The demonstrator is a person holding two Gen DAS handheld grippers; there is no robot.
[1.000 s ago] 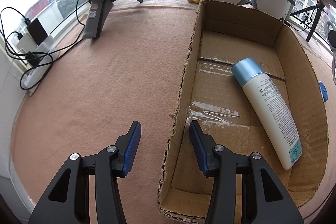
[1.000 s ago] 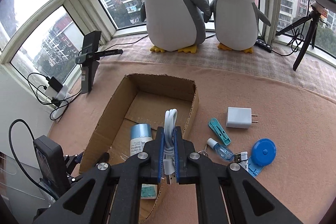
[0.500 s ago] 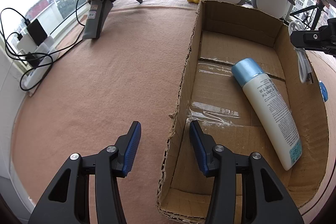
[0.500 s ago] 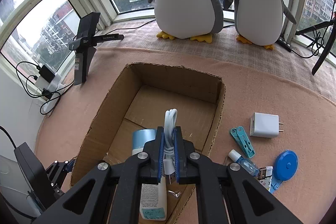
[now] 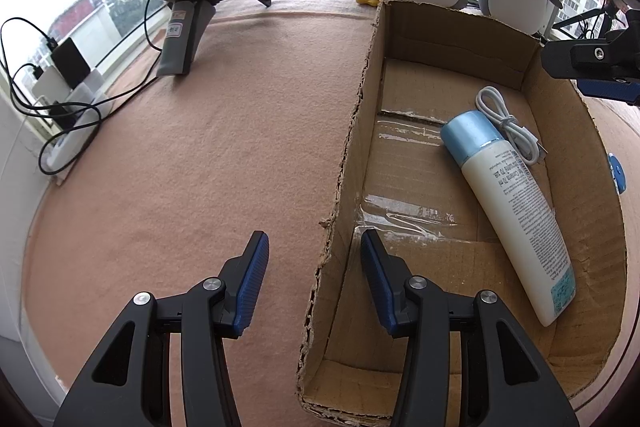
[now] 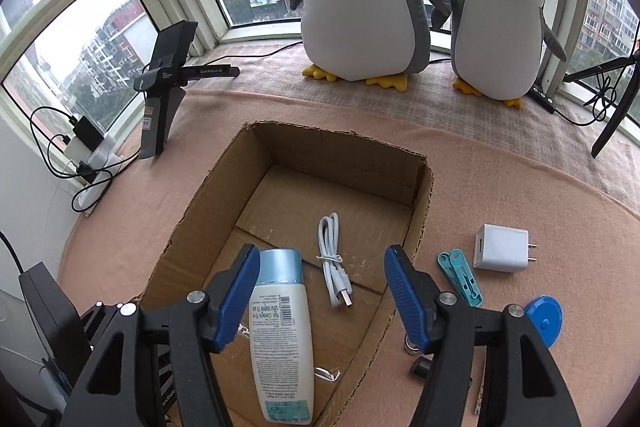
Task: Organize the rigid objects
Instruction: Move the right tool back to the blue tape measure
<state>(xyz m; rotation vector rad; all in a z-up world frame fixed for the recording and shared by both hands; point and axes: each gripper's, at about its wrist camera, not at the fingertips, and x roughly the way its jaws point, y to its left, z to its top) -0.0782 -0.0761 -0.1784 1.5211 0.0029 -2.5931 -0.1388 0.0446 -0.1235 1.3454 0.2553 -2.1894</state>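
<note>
Two plush penguins [image 6: 360, 3] by the window, black stand [image 6: 164, 87], perhaps chargers [image 6: 86, 147].

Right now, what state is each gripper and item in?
Left gripper: open, straddling the box wall.
Right gripper: open, empty.
Cardboard box: open-topped.
White USB cable: bundled, lying in box.
Lotion bottle: capped, lying in box.
White charger plug: outside box.
Teal clothespin: outside box.

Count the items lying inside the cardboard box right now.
2: the lotion bottle lies on the cardboard box floor, and the white cable lies beside its cap end. Both gripper views show no others.
</note>
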